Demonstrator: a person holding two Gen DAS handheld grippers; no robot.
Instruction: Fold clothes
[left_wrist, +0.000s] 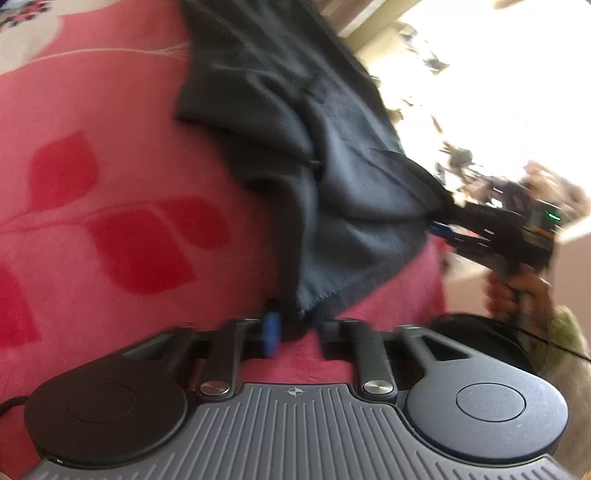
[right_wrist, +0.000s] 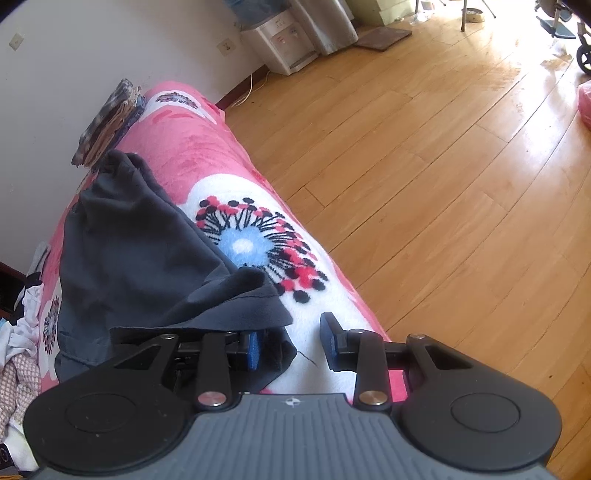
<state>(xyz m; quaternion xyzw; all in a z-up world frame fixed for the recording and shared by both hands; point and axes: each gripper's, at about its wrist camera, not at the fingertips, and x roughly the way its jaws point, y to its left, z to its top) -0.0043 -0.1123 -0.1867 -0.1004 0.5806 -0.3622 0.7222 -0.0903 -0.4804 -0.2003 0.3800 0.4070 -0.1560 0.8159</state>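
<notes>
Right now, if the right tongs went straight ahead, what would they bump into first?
Probably the dark cloth: its edge already lies by the left pad of the right tongs, which stand open. Beyond it is only the pink flowered blanket. Depth is hard to judge.

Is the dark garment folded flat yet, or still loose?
Still loose. The dark garment lies rumpled on the pink blanket, edges uneven, one corner lifted at the left gripper.

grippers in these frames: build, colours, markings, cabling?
Both match. The left gripper and right gripper each have a grey ribbed body with a small crosshair mark, two round black discs, black linkage arms on silver pivot pins, and black fingers with blue pads. A thin dark cable trails from the right unit in the left wrist view, where its green indicator light also shows.
</notes>
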